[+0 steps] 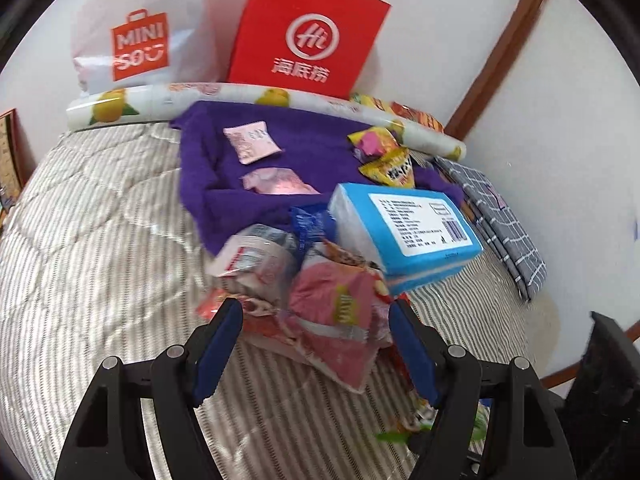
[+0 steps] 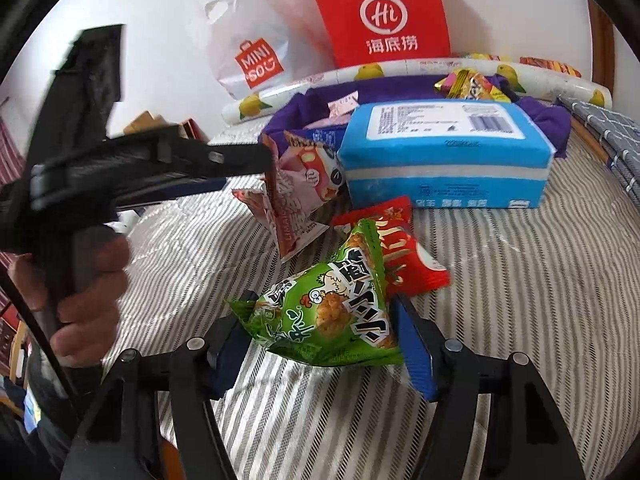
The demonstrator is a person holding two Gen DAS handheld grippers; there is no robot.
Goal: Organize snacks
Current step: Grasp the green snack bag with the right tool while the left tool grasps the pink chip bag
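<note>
Right gripper (image 2: 322, 304) nearest: clenched on green snack bag (image 2: 328, 320), pads against both flanks, bag filling the gap. Reads as a pick in hand, not yet stowed anywhere.

Just behind it, red packet (image 2: 404, 248) flat on striped quilt (image 1: 80, 240), partly under the green bag. Untouched.

Left gripper (image 1: 316, 304) straddling crumpled pink packet (image 1: 336, 312), w/ more wrappers bunched around it. Fingers either side, but can't tell whether pressing or just framing. From right wrist cam, packet tipped up on a corner at that gripper's tip, left hand (image 2: 80, 280) round the handle.

Beyond, blue tissue pack (image 2: 444, 160) lying on quilt, touching the wrapper pile. Prob. not a snack.

Further back, purple cloth (image 1: 240, 168) w/ two pink sachets (image 1: 252, 142) on it, apart from each other. Yellow packets (image 1: 384, 156) at cloth's far right edge. Grey checked cloth (image 1: 504, 220) along the wall side.

At the back, fruit-print roll (image 1: 160, 100) across the bed, a few more packets behind its right end. White shopping bag (image 1: 140, 40) and red paper bag (image 1: 304, 28) upright vs. wall; insides not visible.

Progress est.: early. Snacks lying in approx. four loose clusters, no sorted group visible. Left to do: nearly all of it, incl. both packets now at the grippers.
</note>
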